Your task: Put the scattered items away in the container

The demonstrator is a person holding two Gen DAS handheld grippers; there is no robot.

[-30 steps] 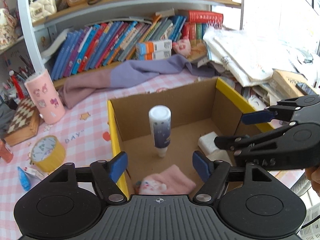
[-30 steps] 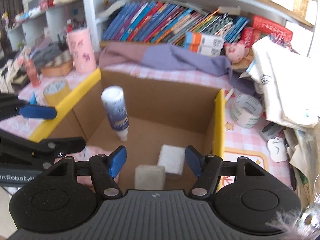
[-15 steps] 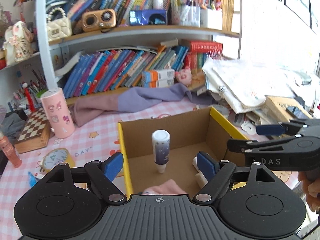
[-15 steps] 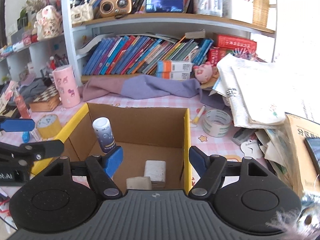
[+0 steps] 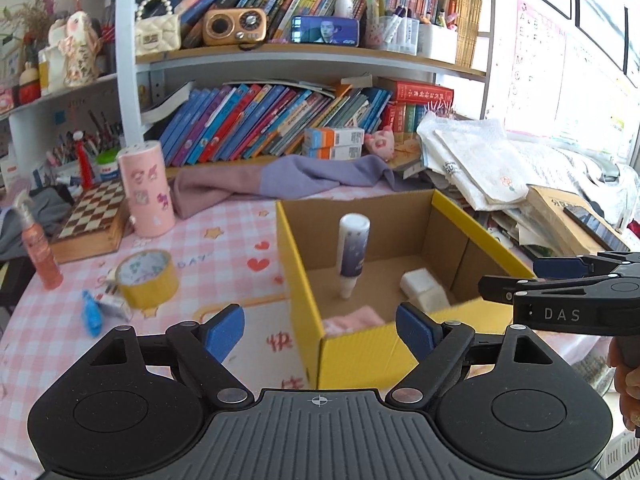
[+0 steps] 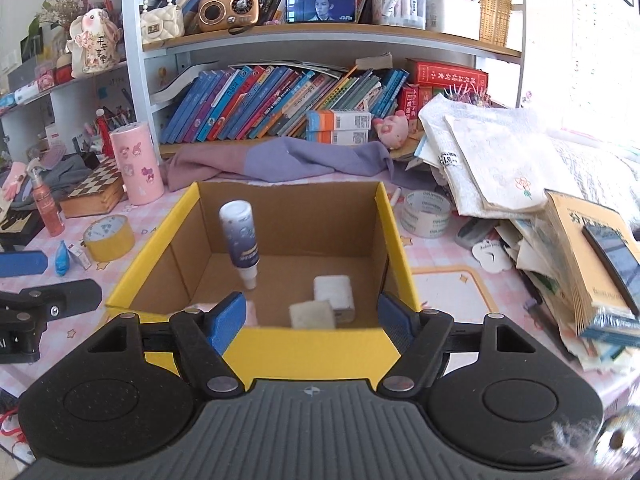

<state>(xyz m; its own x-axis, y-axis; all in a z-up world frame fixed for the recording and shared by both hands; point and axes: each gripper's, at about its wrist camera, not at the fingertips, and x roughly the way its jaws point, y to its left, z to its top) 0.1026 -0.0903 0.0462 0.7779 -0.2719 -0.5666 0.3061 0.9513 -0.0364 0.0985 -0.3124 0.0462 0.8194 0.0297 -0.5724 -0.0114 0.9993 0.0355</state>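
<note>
Both claws empty, hanging just short of the box [image 6: 394, 236]; nothing between the pads of either. Left gripper [image 5: 320, 328] jaws have just been opening, now spread wide. Right gripper [image 6: 310, 320] jaws also just opened further, gap clear.

Already in the box: bottle [image 6: 240, 236] standing cap-down, two white blocks [image 6: 334, 292], something pink [image 5: 352, 318] at the near wall.

Still loose: yellow tape roll [image 5: 146, 276] and blue packet [image 5: 90, 312] on the tablecloth, left of the box and ahead-left of the left claw, so left hand is nearer. Roll lies flat, hole up. Clear tape roll [image 6: 426, 212] sits right of the box, nearer the right claw.

Pink item is cut off by the box wall, can't identify. Small carton beside the blue packet is blurred.
</note>
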